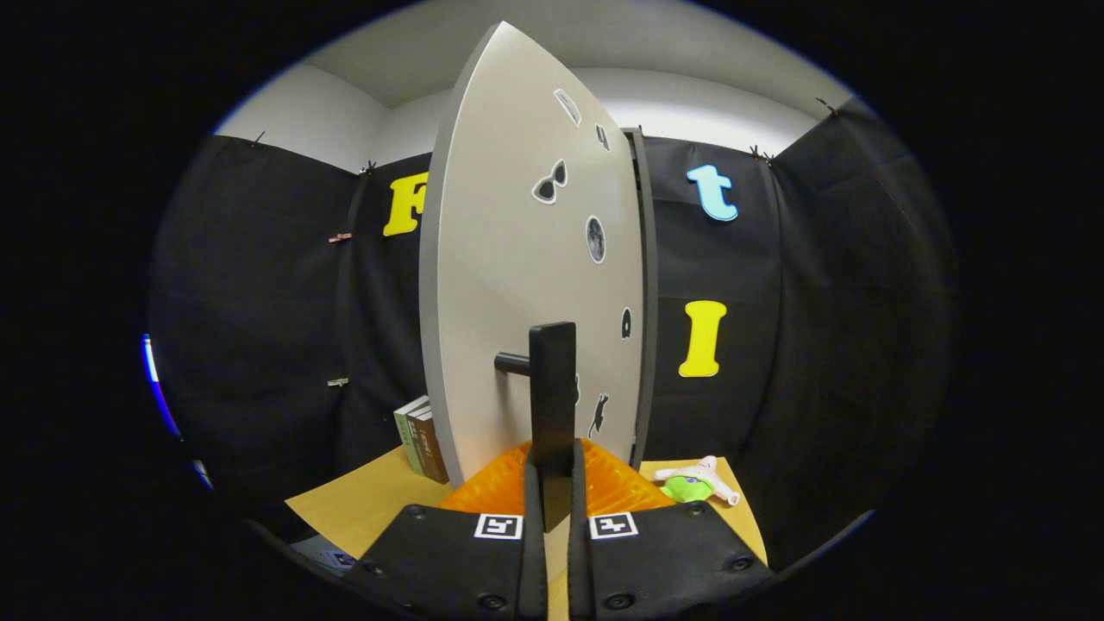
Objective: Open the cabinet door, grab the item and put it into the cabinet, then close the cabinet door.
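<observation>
A pale grey cabinet door (517, 285) with small stickers stands swung partly open, its free edge to the left and its hinge side by the dark cabinet body (649, 293) on the right. Its black upright handle (552, 388) sticks out toward me. My gripper (552, 483) is shut on the lower end of that handle, with both fingers pressed against its sides. A small plush toy (694, 485), green with white and pink parts, lies on the wooden table (362, 509) to the right of the fingers.
Two or three books (421, 438) stand upright on the table just left of the door's lower edge. Black cloth walls close in the booth behind and on both sides. The table's front edge runs close below the gripper.
</observation>
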Demonstrator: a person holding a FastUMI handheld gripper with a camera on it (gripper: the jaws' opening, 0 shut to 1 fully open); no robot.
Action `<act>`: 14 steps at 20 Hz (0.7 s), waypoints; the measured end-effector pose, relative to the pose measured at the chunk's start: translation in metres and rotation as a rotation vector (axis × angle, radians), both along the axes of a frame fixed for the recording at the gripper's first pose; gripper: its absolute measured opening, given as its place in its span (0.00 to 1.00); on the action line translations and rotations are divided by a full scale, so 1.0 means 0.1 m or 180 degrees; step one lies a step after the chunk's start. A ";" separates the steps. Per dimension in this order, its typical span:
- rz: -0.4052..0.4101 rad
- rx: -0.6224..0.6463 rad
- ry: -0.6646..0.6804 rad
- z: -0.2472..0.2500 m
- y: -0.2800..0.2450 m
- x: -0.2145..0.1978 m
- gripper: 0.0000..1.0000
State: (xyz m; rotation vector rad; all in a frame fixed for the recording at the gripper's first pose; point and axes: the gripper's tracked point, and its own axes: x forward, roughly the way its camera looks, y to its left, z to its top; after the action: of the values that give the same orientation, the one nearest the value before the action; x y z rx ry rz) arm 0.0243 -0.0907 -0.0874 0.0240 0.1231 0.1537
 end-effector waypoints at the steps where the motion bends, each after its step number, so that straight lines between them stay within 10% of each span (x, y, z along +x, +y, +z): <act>1: -0.0049 -0.0013 -0.0012 0.00 -0.04 0.02 0.13; 14: -0.0450 0.0263 -0.0010 -0.01 -0.40 -0.04 0.07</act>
State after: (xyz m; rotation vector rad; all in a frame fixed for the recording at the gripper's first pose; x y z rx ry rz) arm 0.0203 -0.1303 -0.0881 0.1146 0.1113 0.0175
